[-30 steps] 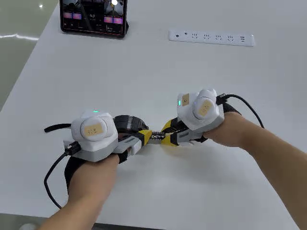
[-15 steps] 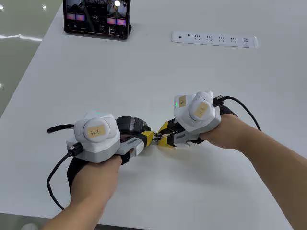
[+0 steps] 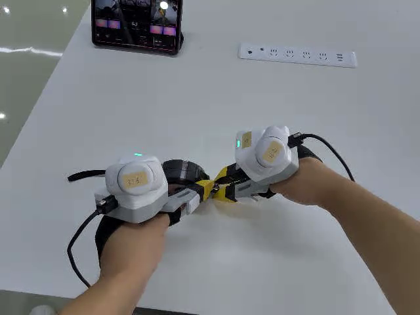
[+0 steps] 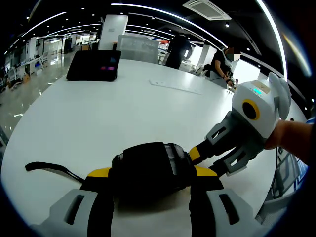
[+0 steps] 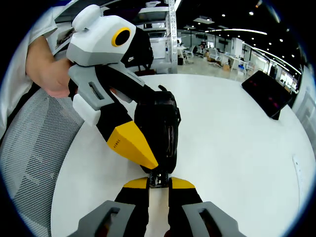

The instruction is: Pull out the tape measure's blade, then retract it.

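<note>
The left hand-held gripper (image 4: 153, 175) is pressed against both sides of the black tape measure (image 4: 148, 160), low over the near part of the white surface (image 4: 123, 113). The right hand-held gripper (image 5: 159, 185) pinches the blade's end hook (image 5: 158, 178), just beside the case.

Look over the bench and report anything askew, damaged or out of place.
Nothing stands out. The left gripper clamps the tape measure, the right gripper pinches its blade tip at the case mouth, and the power strip and tablet sit tidily at the table's far side.
</note>
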Available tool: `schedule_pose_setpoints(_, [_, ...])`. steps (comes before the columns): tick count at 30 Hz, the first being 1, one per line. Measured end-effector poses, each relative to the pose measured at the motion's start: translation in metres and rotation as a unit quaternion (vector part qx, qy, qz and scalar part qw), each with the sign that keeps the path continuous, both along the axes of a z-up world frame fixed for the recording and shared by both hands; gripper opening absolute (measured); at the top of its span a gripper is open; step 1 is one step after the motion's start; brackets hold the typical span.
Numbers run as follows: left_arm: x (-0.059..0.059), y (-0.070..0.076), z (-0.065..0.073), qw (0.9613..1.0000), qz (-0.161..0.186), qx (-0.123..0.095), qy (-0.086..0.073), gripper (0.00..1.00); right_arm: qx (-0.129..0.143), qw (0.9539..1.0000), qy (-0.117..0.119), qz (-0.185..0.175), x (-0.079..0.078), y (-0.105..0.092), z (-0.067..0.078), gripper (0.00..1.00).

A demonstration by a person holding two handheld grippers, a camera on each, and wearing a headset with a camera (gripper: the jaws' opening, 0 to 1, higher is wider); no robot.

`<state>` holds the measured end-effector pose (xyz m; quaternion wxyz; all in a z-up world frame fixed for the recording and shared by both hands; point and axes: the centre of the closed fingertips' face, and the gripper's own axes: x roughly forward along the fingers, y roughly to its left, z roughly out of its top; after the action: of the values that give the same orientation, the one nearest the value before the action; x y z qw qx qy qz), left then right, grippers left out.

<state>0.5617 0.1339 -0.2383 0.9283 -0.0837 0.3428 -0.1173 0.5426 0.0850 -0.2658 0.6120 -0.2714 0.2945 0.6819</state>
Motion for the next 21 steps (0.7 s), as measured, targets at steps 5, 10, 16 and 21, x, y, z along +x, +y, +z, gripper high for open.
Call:
schedule_pose_setpoints(5, [0.0001,0.0,0.0,1.0,0.0,-0.001,0.0,0.58,0.004,1.0,0.0,-0.001,0.0001,0.0046,-0.0004,0.11])
schedule_pose_setpoints(10, [0.0004,0.0,-0.0001,1.0,0.0,-0.001,0.0,0.58,0.003,1.0,0.0,0.0,0.0006,0.004,-0.0001,0.11])
schedule_pose_setpoints(16, [0.0008,-0.0001,0.0,1.0,0.001,-0.002,-0.001,0.58,0.004,1.0,-0.001,-0.003,0.0005,0.0037,-0.0004,0.11])
schedule_pose_setpoints(21, [0.0006,-0.0007,0.0005,1.0,-0.001,-0.003,-0.005,0.59,0.003,1.0,-0.002,-0.006,-0.0004,0.0038,-0.0006,0.11])
